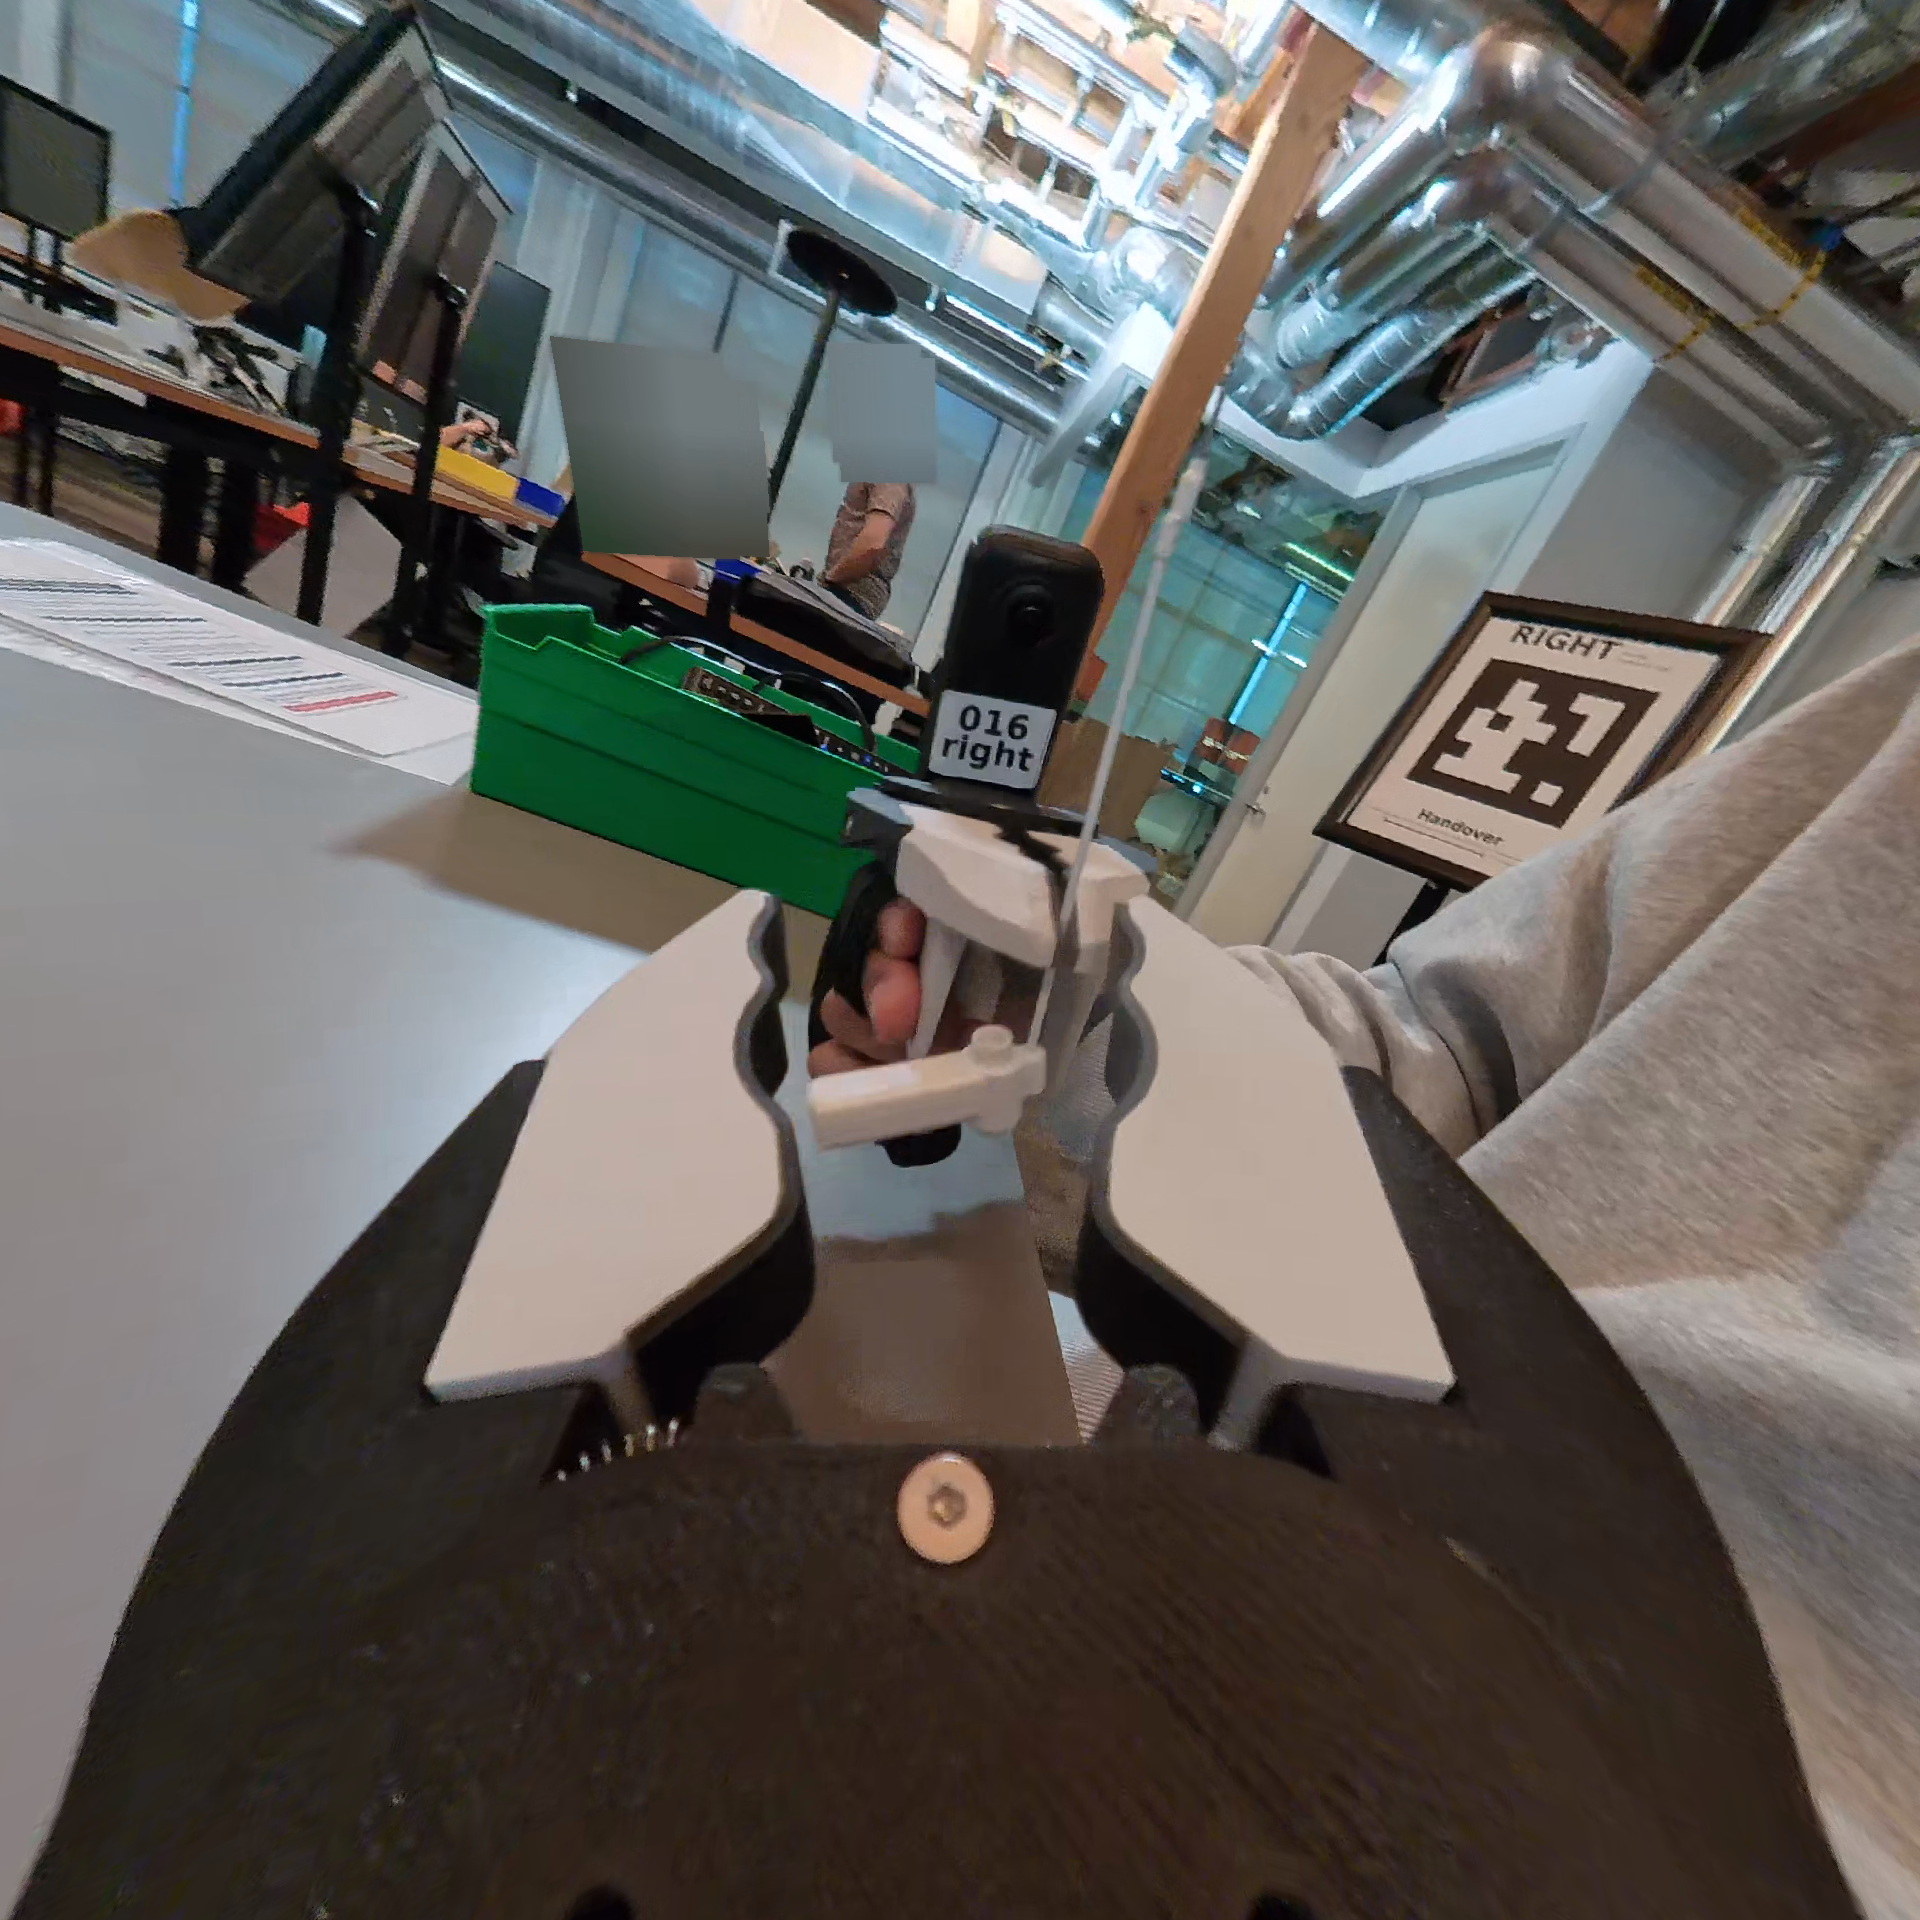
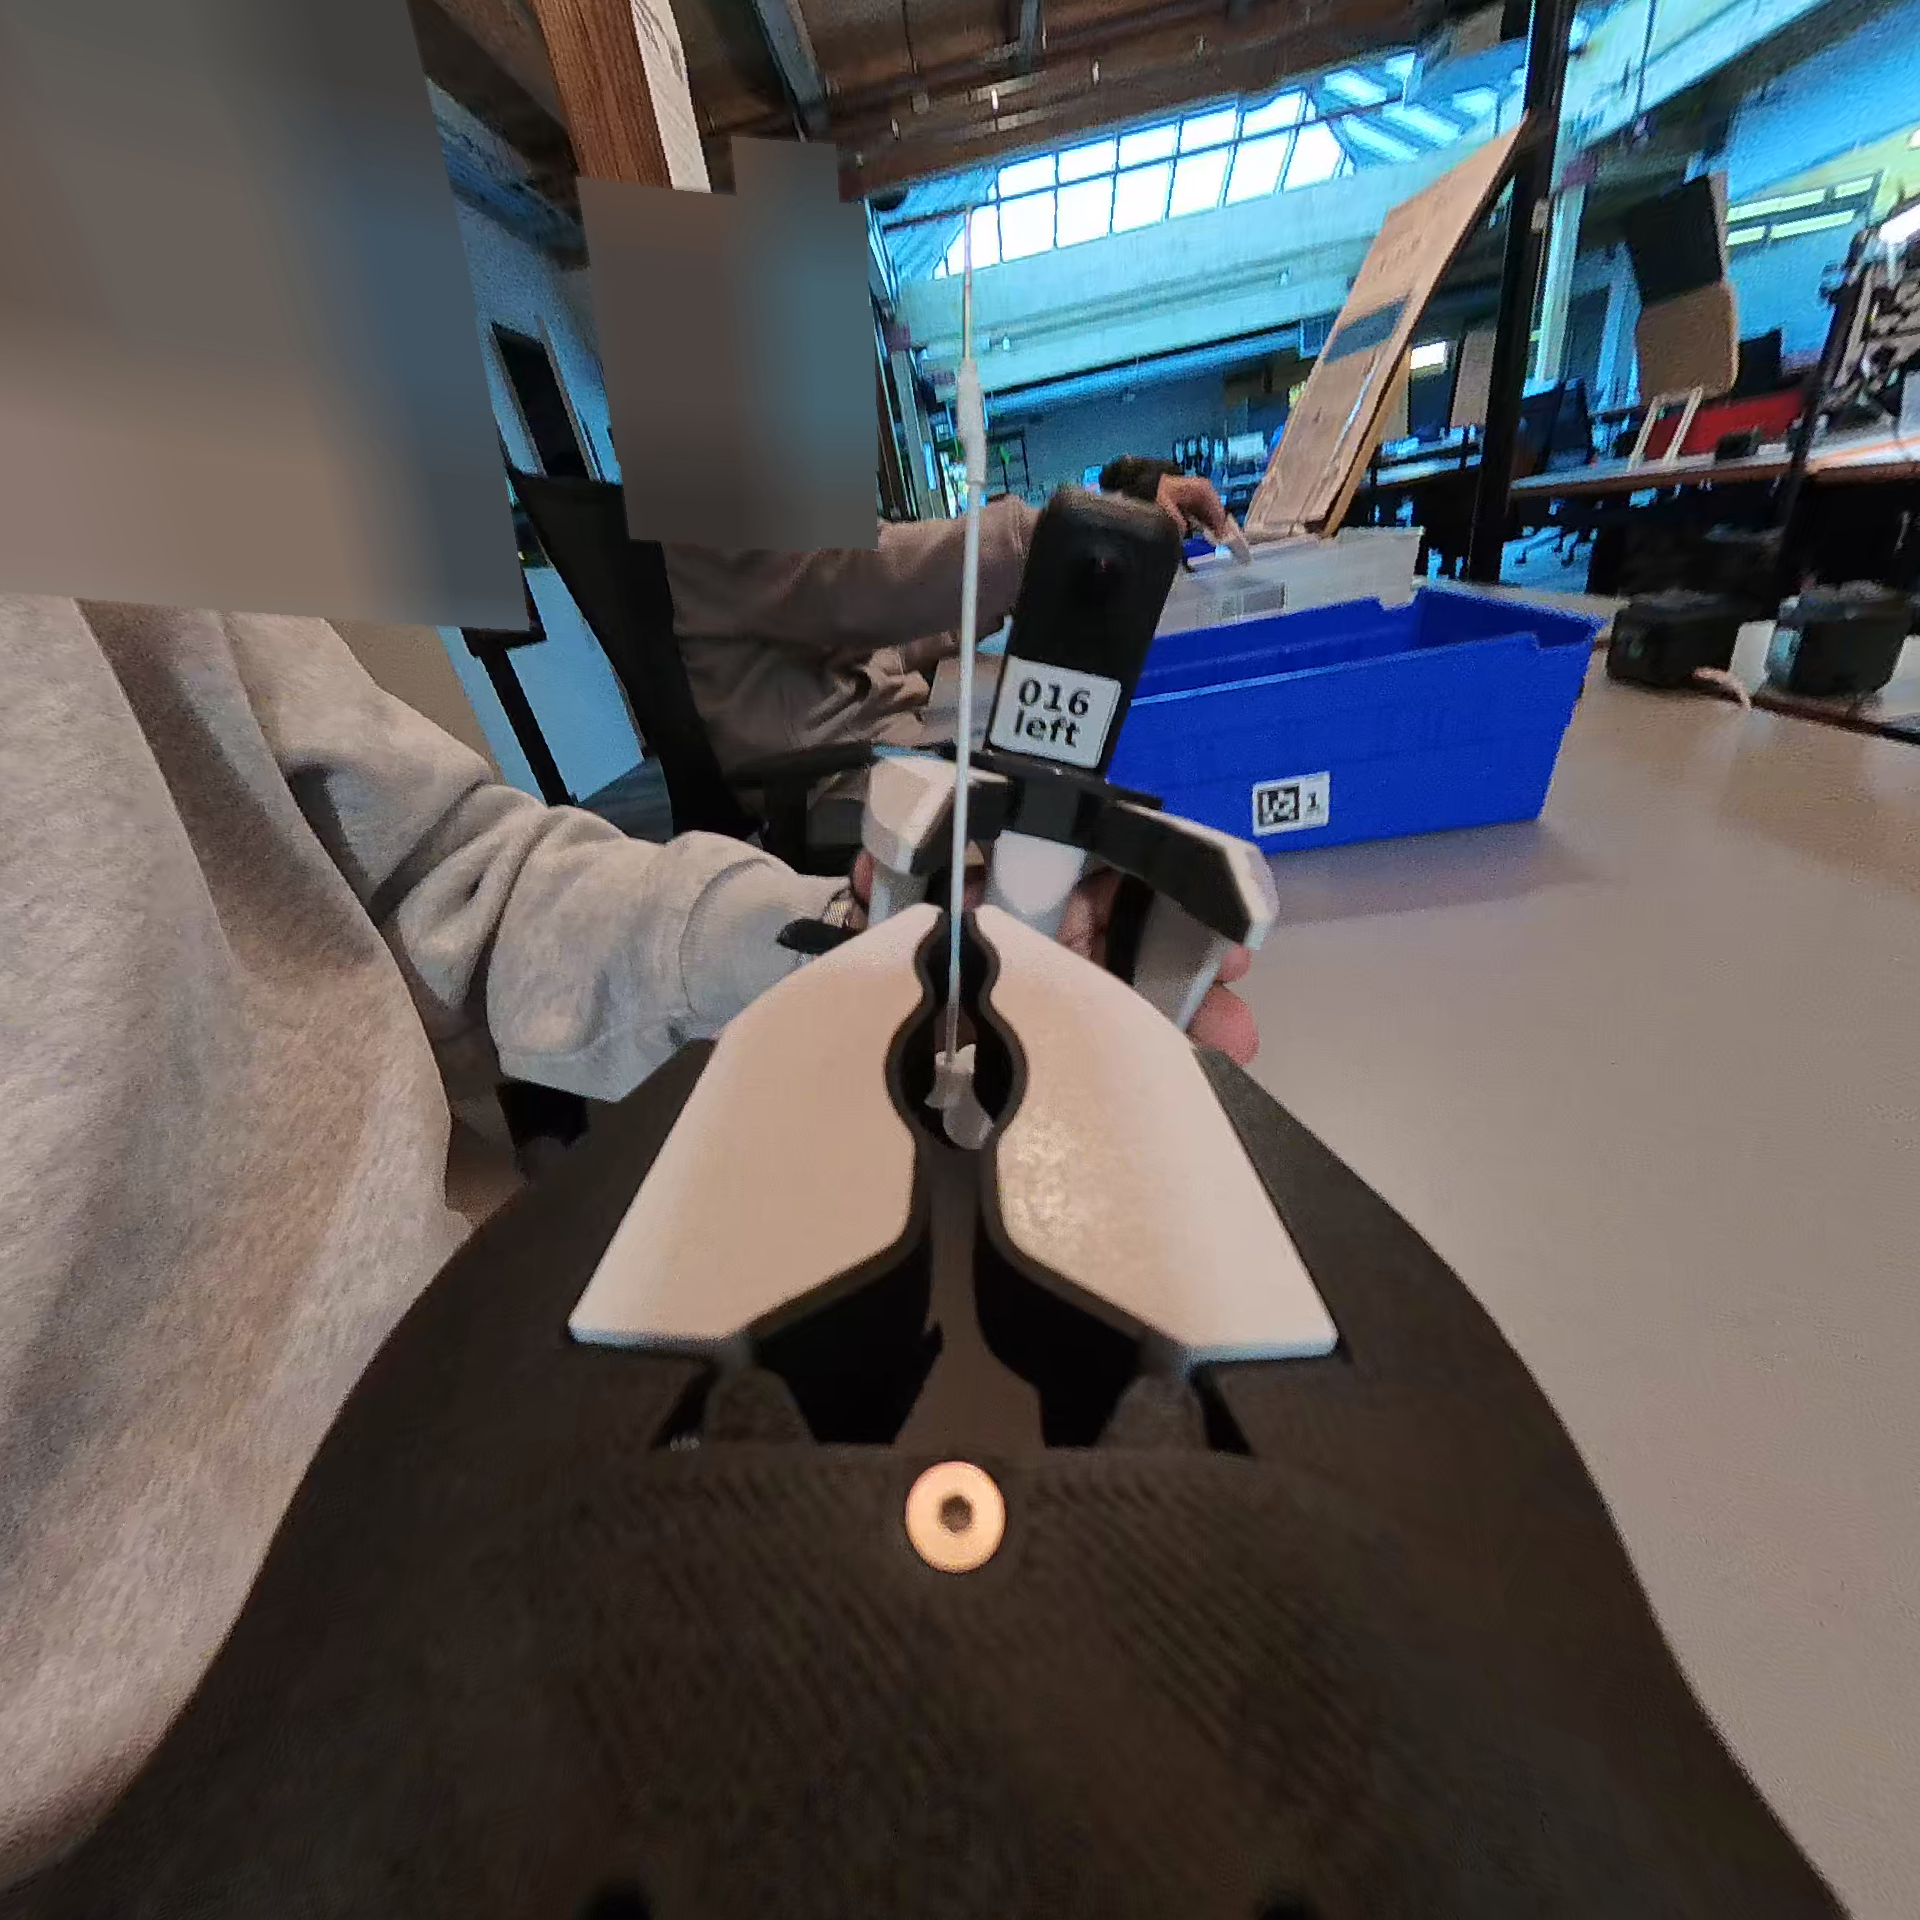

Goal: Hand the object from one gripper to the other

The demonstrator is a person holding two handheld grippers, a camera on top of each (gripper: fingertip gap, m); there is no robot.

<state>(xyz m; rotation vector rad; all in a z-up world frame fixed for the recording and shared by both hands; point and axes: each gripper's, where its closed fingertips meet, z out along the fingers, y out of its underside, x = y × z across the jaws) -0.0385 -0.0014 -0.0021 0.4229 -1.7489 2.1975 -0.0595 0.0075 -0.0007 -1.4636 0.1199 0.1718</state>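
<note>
The object is a thin white rod (image 2: 968, 623) with a small white fitting at its lower end. My right gripper (image 2: 956, 920) is shut on its lower part and holds it upright above the table. In the left wrist view the rod (image 1: 1117, 727) rises from the right gripper (image 1: 977, 894), which faces me just beyond my fingertips. My left gripper (image 1: 945, 914) is open and empty, with its fingers on either side of the right gripper's front. The left gripper (image 2: 1060, 842) shows with spread fingers right behind the rod.
A green bin (image 1: 623, 748) stands on the grey table (image 1: 208, 987) behind the grippers, with a printed sheet (image 1: 208, 644) to its left and a framed marker sign (image 1: 1538, 727) at right. A blue bin (image 2: 1351, 727) stands on the table. A seated person (image 2: 810, 623) is behind. Both grippers' tips are close together, under 4 cm apart.
</note>
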